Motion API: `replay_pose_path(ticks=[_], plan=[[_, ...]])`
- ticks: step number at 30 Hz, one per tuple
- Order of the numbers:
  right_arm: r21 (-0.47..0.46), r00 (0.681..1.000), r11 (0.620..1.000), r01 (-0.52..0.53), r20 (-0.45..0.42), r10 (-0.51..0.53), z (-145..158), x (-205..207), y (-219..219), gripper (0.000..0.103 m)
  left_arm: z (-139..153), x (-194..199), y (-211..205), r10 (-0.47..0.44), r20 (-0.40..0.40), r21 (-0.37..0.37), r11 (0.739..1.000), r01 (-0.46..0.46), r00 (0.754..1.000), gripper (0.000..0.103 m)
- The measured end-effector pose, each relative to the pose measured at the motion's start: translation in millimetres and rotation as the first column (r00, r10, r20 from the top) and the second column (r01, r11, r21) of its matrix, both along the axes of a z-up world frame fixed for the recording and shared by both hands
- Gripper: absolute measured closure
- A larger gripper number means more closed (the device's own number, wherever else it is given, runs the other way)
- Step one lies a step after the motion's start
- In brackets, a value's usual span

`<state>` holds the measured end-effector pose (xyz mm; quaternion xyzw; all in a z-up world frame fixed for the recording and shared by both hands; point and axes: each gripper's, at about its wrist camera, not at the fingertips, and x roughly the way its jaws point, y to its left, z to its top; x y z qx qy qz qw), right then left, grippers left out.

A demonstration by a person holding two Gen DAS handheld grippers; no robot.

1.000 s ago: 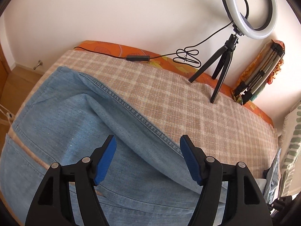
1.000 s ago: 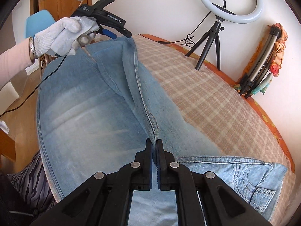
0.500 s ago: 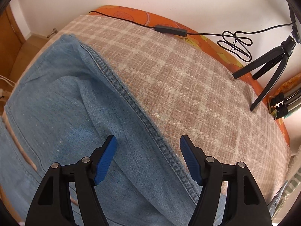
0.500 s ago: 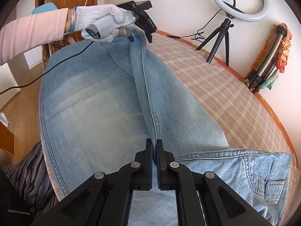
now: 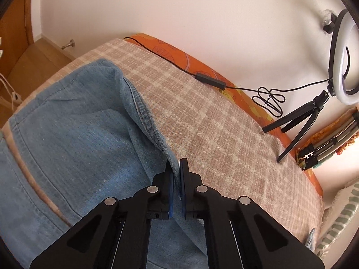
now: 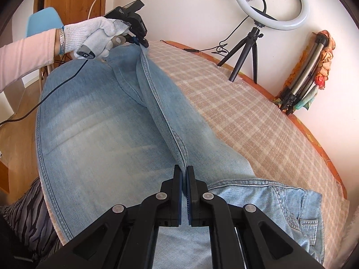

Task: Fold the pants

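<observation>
1. The right hand-held gripper, black with blue pads, was clamped narrow on a raised ridge of the pants, pinching the stitched seam near the waistband end.
2. The left hand-held gripper was likewise closed tight on the same seam fold at the far, hem end; from the right wrist view it sat in a white knit-gloved left hand with a pale pink sleeve behind it.
3. The pants were faded light-blue denim, paler down the middle of the leg and darker along the double-stitched seam, with a small patch pocket near the waist.
4. Their long axis ran from the right hand-held gripper away to the left one, waistband nearest the right, leg hems pointing toward the far corner; the pinched seam stood up as a taut ridge between the two.
5. They lay on a bed under a coarse woven blanket checked in beige and cream, with an orange patterned cover at the wall edge.
6. A ring light on a black tripod stood on the bed's far side, its thin black cable trailing along the wall edge.
7. Folded metal stands leaned against the white wall.
</observation>
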<state>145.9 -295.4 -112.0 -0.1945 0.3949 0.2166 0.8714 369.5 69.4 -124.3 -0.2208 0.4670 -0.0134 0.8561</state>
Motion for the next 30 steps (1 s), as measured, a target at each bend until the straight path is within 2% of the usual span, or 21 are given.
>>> replay_pose_path(ticks=[7, 13, 19, 25, 30], plan=[[-0.001, 0.998, 1.0, -0.005, 0.066, 0.005, 36.0, -21.1, 0.6, 0.102, 42.8, -61.9, 29.9, 0.016, 0.146, -0.059, 0.998, -0.007, 0.989, 0.099], [-0.01, 0.997, 0.999, -0.041, 0.062, 0.042, 45.3, -63.6, 5.8, 0.102, 49.3, -144.5, 52.1, 0.015, 0.214, -0.04, 0.999, -0.007, 0.977, 0.099], [-0.01, 0.998, 0.998, -0.064, 0.005, 0.064, 28.2, -102.3, 10.3, 0.102, 18.2, -211.1, 71.9, 0.066, 0.18, -0.063, 0.996, -0.056, 0.981, 0.099], [-0.002, 0.996, 0.998, -0.059, -0.072, 0.058, 3.6, -118.3, 10.0, 0.102, -15.7, -250.9, 89.3, 0.133, 0.114, -0.124, 0.985, -0.119, 0.984, 0.099], [-0.003, 0.992, 0.999, -0.054, -0.119, 0.053, -11.5, -126.4, 11.0, 0.102, -28.3, -267.9, 85.5, 0.125, 0.094, -0.074, 0.99, -0.118, 0.988, 0.099]])
